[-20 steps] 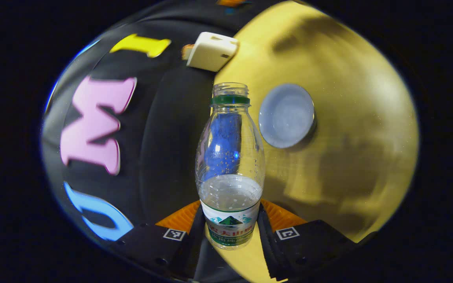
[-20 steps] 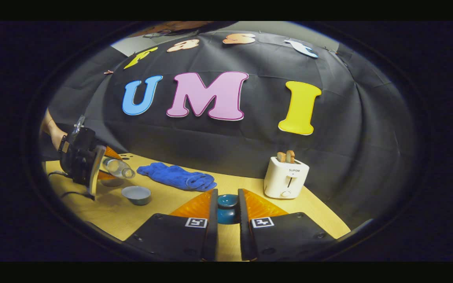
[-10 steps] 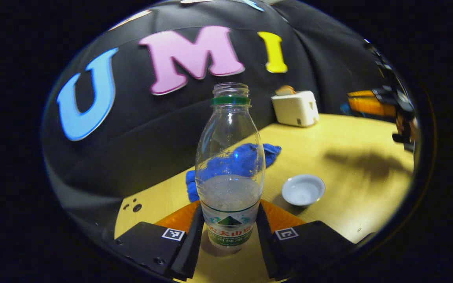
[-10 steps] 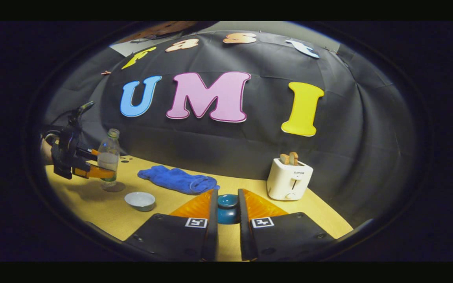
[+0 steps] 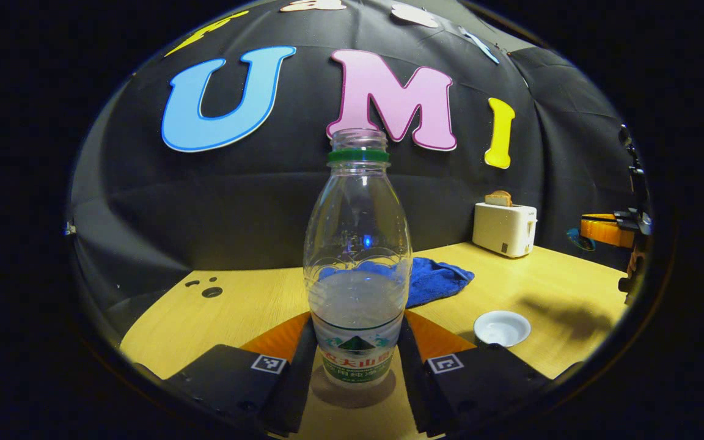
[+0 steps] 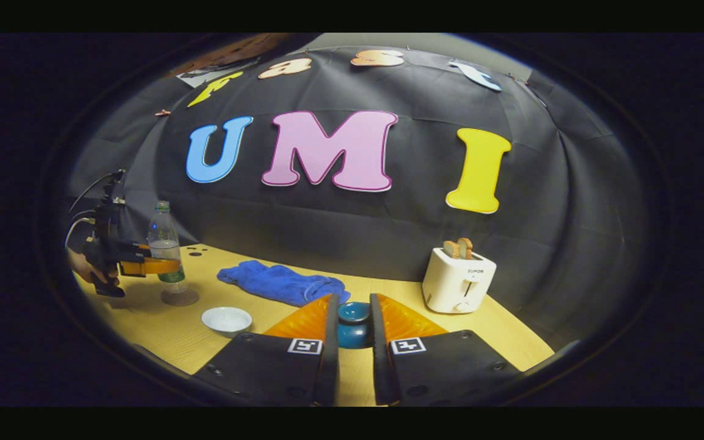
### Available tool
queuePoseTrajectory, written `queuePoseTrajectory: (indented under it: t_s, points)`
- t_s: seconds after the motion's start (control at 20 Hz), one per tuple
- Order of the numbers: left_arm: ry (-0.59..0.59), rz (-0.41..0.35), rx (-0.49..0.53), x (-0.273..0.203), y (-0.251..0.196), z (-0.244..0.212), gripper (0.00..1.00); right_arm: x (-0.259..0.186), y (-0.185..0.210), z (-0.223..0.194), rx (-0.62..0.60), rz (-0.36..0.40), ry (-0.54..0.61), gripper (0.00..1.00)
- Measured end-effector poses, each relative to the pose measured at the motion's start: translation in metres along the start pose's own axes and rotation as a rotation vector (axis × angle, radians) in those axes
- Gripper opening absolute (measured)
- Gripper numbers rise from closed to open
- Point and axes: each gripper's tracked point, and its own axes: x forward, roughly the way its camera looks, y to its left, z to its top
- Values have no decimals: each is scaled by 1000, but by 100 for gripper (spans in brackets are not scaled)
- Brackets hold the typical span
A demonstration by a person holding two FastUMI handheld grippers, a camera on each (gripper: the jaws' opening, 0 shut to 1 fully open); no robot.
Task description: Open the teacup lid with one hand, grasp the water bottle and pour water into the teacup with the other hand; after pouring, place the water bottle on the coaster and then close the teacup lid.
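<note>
In the left gripper view, the water bottle [image 5: 357,263] stands upright between the left gripper [image 5: 357,360] fingers, both pressed on its labelled base, above the coaster [image 5: 352,394]. In the right gripper view, the right gripper [image 6: 354,351] fingers clamp the teacup lid [image 6: 353,324] above the counter [image 6: 162,330], the teacup [image 6: 227,319] well left.

toaster [image 6: 459,280] brand, bottle label [image 5: 357,357], both illegible

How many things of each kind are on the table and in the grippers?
Bottle: 1
Coaster: 1
Cup: 1
Lid: 1
Cloth: 1
Toaster: 1
Total: 6
</note>
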Motion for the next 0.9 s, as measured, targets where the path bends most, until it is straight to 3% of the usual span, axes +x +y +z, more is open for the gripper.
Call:
queuePoseTrajectory:
  t_s: [0.05,0.1,0.15,0.9]
  points:
    - [12,2,-2,1,0,-3,70,1,1,1,-4,3,0,26]
    - [24,6,-6,1,0,-6,65,2,2,2,-8,5,0,26]
    - [37,5,-11,0,0,-8,70,3,3,3,-10,6,-1,26]
    - [84,-30,-83,-10,-10,-22,87,8,17,-1,-4,37,11,26]
